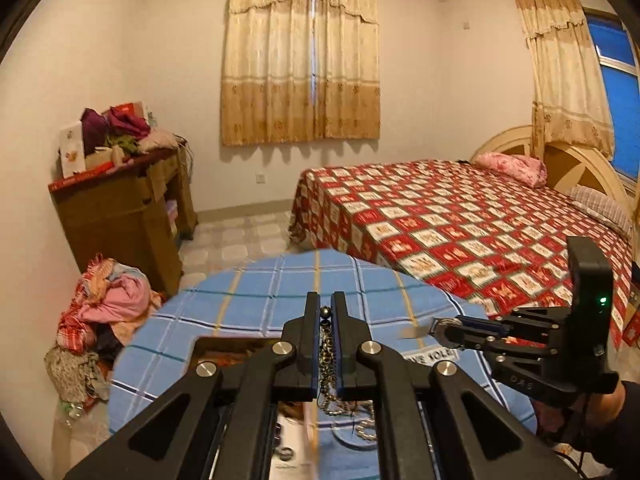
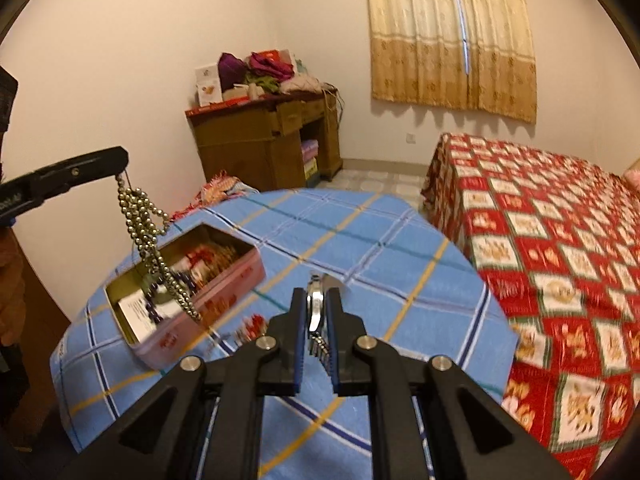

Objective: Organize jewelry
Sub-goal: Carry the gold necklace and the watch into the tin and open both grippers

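Observation:
My left gripper (image 1: 325, 305) is shut on a gold bead necklace (image 1: 327, 364) that hangs down between its fingers. In the right wrist view the same necklace (image 2: 154, 236) dangles from the left gripper (image 2: 120, 162) over an open pink tin box (image 2: 224, 292) with cards and small items inside. My right gripper (image 2: 316, 294) is shut on a silver metal wristwatch (image 2: 316, 308), its link band trailing toward the camera. The left wrist view shows the right gripper (image 1: 438, 330) at the right, held above the round table with the blue plaid cloth (image 2: 360, 248).
A bed with a red patterned cover (image 1: 460, 220) stands right of the table. A wooden desk piled with clothes (image 1: 120, 196) is by the far left wall, with a heap of cloth (image 1: 104, 308) on the floor. More small jewelry (image 1: 366, 428) lies on the table under the left gripper.

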Demonstrator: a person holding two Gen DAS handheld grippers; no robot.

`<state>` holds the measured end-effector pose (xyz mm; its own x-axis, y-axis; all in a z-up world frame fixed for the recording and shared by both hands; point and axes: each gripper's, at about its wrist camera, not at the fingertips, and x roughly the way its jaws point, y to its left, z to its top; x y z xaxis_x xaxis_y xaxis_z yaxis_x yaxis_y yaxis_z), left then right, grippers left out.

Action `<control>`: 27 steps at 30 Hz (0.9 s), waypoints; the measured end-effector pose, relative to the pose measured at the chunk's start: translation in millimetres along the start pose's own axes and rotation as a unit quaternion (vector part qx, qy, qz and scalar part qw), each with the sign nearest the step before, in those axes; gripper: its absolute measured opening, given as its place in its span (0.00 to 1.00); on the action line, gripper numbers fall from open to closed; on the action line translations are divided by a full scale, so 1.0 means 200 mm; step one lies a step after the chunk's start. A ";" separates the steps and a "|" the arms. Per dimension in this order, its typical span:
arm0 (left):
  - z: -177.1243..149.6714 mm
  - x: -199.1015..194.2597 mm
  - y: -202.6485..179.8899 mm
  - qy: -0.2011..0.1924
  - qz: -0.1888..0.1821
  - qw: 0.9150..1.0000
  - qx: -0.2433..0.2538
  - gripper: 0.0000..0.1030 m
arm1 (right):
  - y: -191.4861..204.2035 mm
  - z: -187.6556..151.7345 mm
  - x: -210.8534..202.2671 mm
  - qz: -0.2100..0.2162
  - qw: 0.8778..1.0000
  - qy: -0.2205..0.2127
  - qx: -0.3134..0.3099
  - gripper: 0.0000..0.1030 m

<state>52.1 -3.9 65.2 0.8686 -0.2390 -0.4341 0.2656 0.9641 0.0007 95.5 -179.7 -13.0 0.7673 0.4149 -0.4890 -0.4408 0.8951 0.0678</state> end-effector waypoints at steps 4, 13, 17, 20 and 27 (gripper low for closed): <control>0.03 -0.03 0.11 -0.008 0.021 1.000 -0.004 0.04 | 0.08 0.09 0.02 0.016 1.000 -0.011 -0.023 0.11; -0.04 0.05 0.31 0.017 0.042 0.998 -0.034 0.04 | 0.31 0.21 0.17 0.071 0.995 -0.011 -0.065 0.11; -0.09 0.11 0.38 0.029 0.051 0.997 -0.051 0.04 | 0.42 0.21 0.25 0.091 0.992 -0.002 -0.084 0.11; -0.12 0.14 0.41 0.038 0.055 0.996 -0.054 0.04 | 0.48 0.19 0.31 0.099 0.990 0.007 -0.096 0.11; -0.18 0.20 0.47 0.053 0.053 0.995 -0.063 0.04 | 0.54 0.14 0.40 0.107 0.988 0.025 -0.107 0.11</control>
<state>97.4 81.9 15.3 0.8382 -0.1281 -0.5301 0.1140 0.9917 -0.0592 122.4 -44.2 -21.2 0.6245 0.5775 -0.5257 -0.6827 0.7306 -0.0084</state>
